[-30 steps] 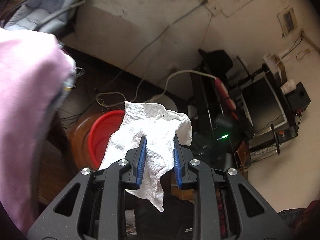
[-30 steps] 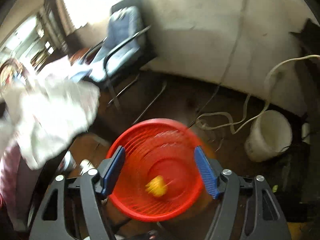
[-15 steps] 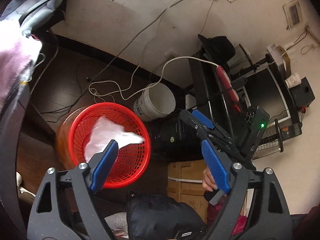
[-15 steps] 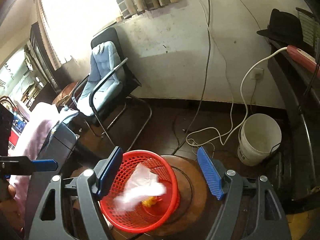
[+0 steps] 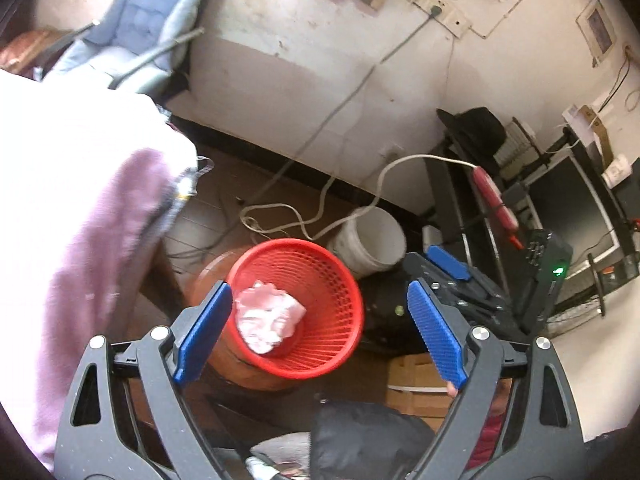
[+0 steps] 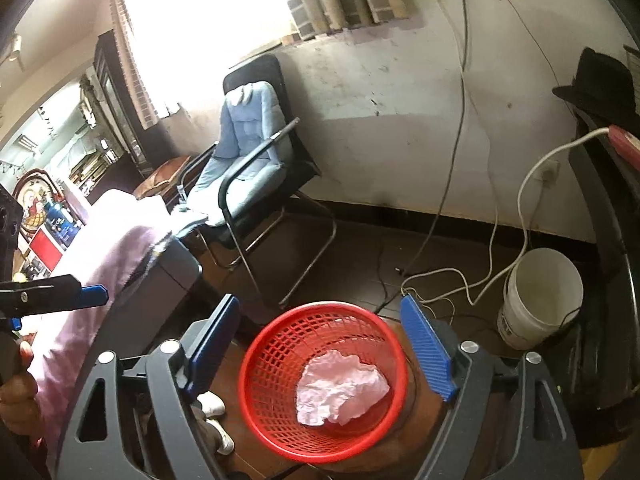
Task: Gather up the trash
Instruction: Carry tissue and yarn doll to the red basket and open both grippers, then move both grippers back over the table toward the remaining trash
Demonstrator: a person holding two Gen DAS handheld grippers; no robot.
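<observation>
From the left wrist camera I look down on the red basket [image 5: 296, 308], which sits on a round brown stool [image 5: 208, 280]. The crumpled paper towel [image 5: 268, 322] lies at the bottom of the basket, touching neither gripper. My left gripper [image 5: 316, 328] has its jaws spread wide with nothing between the blue pads; they have just been opening. This view alone shows the right gripper [image 5: 448, 264] from outside, poking in from the right beside the white bucket [image 5: 372, 244], along with a black monitor [image 5: 572, 204], a red power strip [image 5: 494, 200] and a black hat [image 5: 476, 128] on the dark shelving.

The right wrist camera gives me the same basket [image 6: 320, 384] from the other side, with the paper towel [image 6: 340, 392] clear inside it. The right gripper [image 6: 324, 348] also stands wide and empty, its jaws having just been opening. Only here do I see the bright window [image 6: 208, 12], the whole blue-cushioned chair [image 6: 248, 148], and the left gripper [image 6: 92, 294] entering from the left edge with a hand [image 6: 16, 392] below it. The pink cloth [image 6: 100, 264] shows in both views; in the left one it fills the left side [image 5: 80, 240]. The bucket [image 6: 540, 296] sits on the floor to the right of the stool, with 1 white cable [image 6: 524, 208] running above it.
</observation>
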